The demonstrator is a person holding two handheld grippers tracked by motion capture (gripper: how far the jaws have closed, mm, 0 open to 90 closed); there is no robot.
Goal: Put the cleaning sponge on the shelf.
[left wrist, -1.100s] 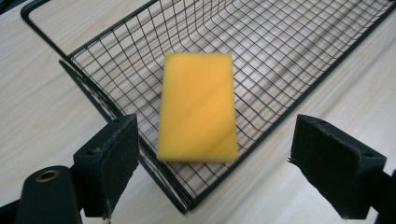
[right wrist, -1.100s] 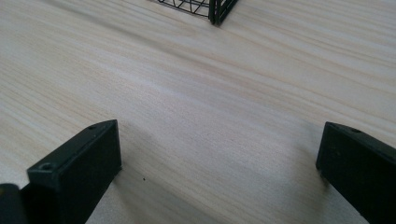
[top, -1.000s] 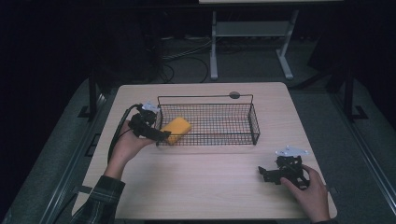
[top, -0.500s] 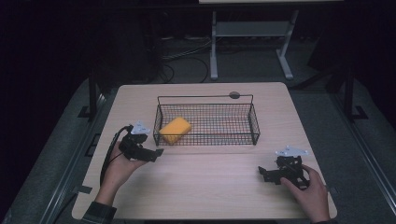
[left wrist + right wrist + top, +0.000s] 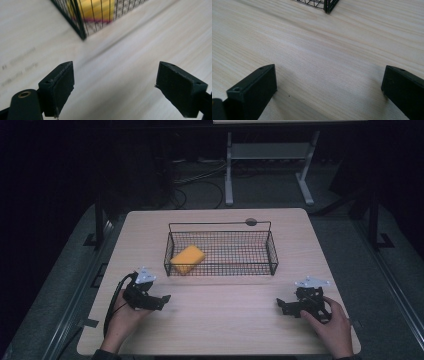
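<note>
Yellow rectangular sponge (image 5: 187,259) lies tilted inside the black wire mesh basket (image 5: 272,251), at its left end, near the far middle of the pale wooden table (image 5: 225,320). By my reading the placing step is done: nothing else lies loose on the wood, so my next move is only to rest both tools near the front edge, or reach back in if the sponge must come out. My left gripper (image 5: 161,300) sits low near the front left corner, jaws spread wide and empty, aimed at the basket's near left corner. My right gripper (image 5: 281,306) rests near the front right corner, jaws equally wide, pinching nothing, bare wood between them.
</note>
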